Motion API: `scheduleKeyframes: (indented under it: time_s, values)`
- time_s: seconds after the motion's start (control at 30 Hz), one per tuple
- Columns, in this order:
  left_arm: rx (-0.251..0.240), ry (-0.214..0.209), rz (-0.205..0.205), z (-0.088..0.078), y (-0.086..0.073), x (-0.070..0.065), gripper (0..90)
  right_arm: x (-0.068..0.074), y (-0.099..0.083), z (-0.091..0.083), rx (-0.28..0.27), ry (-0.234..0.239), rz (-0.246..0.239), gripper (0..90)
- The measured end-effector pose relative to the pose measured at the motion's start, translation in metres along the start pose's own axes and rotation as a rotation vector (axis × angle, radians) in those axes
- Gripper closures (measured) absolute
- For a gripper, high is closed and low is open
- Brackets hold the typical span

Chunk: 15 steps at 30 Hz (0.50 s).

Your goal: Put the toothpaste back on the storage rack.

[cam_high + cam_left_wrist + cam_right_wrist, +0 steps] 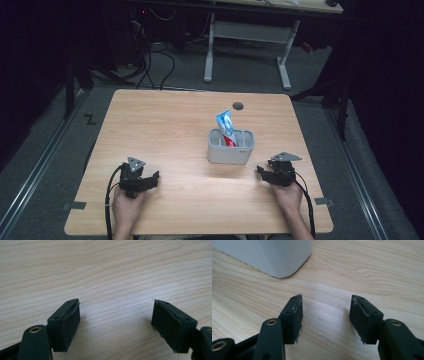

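— Where are your grippers?

— My left gripper (pixel 150 177) rests on the table (pixel 165 125) near its front left, jaws spread wide with bare wood between them. My right gripper (pixel 262 170) sits at the front right, jaws apart too, gripping nothing.

— And the toothpaste?

— The toothpaste tube (pixel 225 128) stands tilted in the white holder (pixel 230 153), mid-table. The holder's corner (pixel 279 257) is just ahead of my right jaws, not touching them.

I can read no lettering: the print on the tube (pixel 226 127) in the holder (pixel 230 150) is too small, and a Z-shaped floor mark (pixel 90 119) lies at ten o'clock.
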<state>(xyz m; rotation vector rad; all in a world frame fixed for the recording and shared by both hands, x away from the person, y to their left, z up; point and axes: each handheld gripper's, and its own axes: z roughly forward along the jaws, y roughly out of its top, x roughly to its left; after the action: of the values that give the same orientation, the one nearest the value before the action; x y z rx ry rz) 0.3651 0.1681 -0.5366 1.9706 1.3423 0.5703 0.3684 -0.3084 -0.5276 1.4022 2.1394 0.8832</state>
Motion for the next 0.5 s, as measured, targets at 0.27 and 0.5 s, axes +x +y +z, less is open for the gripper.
scheduleKeyframes:
  time_s: [0.27, 0.5]
  values:
    - [0.001, 0.001, 0.001, 0.0000, 0.0000, -0.0001, 23.3, 0.0021, -0.0044, -0.0004, -0.030, -0.012, 0.001, 44.3]
    - [0.000, 0.001, 0.001, 0.0000, 0.0000, -0.0001, 23.3, 0.0026, -0.0044, -0.0003, -0.028, -0.008, 0.002, 42.4]
